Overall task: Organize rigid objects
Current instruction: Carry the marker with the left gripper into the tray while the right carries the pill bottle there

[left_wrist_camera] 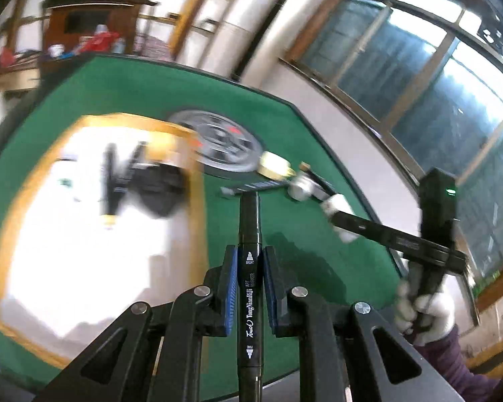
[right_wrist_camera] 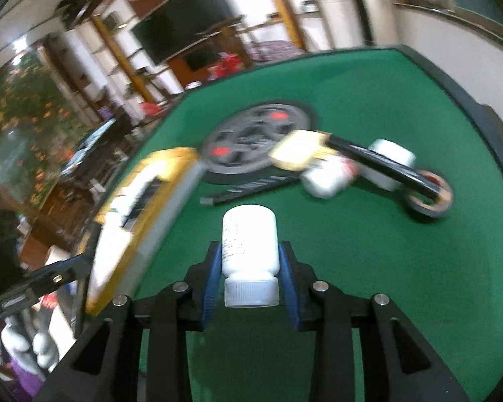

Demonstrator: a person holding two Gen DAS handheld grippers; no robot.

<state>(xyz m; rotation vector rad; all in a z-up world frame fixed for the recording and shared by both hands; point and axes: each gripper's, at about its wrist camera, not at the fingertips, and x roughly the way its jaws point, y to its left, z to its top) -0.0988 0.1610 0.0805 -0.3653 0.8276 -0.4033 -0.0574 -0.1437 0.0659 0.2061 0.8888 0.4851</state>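
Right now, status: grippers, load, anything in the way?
Left gripper shut on marker. Right gripper shut on bottle. Both over green table. Box near left; loose pile beyond.

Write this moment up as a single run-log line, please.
left hand-held gripper: shut on black art marker | right hand-held gripper: shut on white bottle | yellow-rimmed tray: left on green table

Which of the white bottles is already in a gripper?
The white bottle with its ribbed cap toward the camera, clamped in the right gripper; the other bottles lie loose in the pile.
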